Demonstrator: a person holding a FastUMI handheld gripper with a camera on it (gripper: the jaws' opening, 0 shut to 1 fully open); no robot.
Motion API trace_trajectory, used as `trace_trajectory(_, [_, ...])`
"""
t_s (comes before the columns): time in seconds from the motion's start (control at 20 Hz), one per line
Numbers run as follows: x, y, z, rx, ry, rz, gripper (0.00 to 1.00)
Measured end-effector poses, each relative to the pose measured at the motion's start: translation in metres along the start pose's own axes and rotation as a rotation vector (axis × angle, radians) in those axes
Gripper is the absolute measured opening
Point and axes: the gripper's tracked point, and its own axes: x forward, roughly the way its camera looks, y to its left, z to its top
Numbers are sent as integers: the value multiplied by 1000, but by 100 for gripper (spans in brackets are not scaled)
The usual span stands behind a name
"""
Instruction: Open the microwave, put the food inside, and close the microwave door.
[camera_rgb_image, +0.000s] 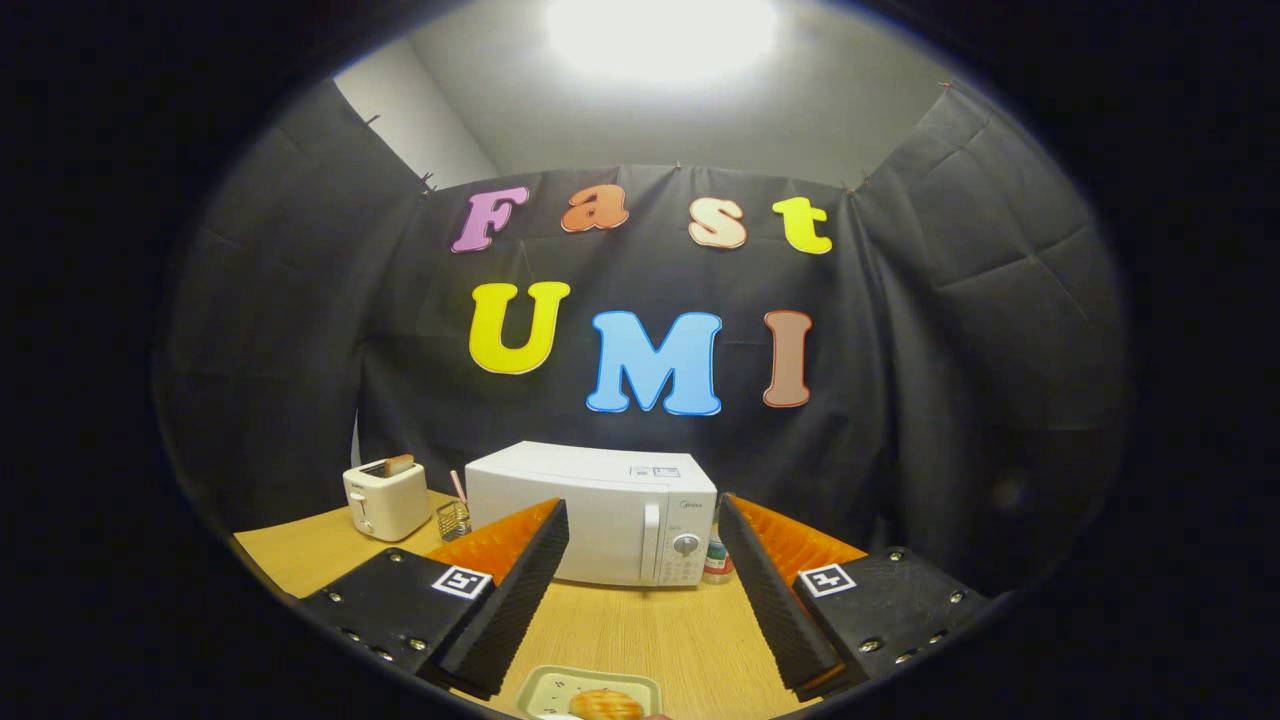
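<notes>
- My tongs (640, 590) stand wide open, the two fingers (520, 590) spread well apart and pressing on nothing.
- They hang above the pale wooden surface (640, 630), pointing toward its far edge.
- The white box-shaped microwave (592, 512) sits at the far edge of the surface, against the black cloth wall, beyond my fingers and seen between them.
- Its door is closed; a vertical white handle (651, 542) runs down the door's right side, and a round dial (686, 544) with small buttons below sits on the control panel further right.
- The food, a golden-brown bread-like piece (605, 705), lies on a pale green rectangular plate (545, 688) with rounded corners at the near edge of the surface, below and between my fingers, touching neither.
- The plate and the microwave are well apart, with bare wood between them.
- A small white toaster (385, 500) stands near the far left corner of the surface, left of the microwave, with a brown slice (398, 464) sticking up from its slot.
- A small wire basket (453, 519) stands between the toaster and the microwave, with a thin pink stick (457, 486) rising from it.
- A small bottle (716, 558) with a red band stands just beside the microwave's right side; I cannot tell what it holds.
</notes>
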Motion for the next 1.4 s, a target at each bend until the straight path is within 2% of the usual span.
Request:
trace_trajectory(0.3, [27, -14, -16, 10, 14, -16, 96])
trace_trajectory(0.9, [124, -22, -56, 39, 70, 21, 96])
trace_trajectory(1.4, [210, -27, -114, 58, 171, 54, 96])
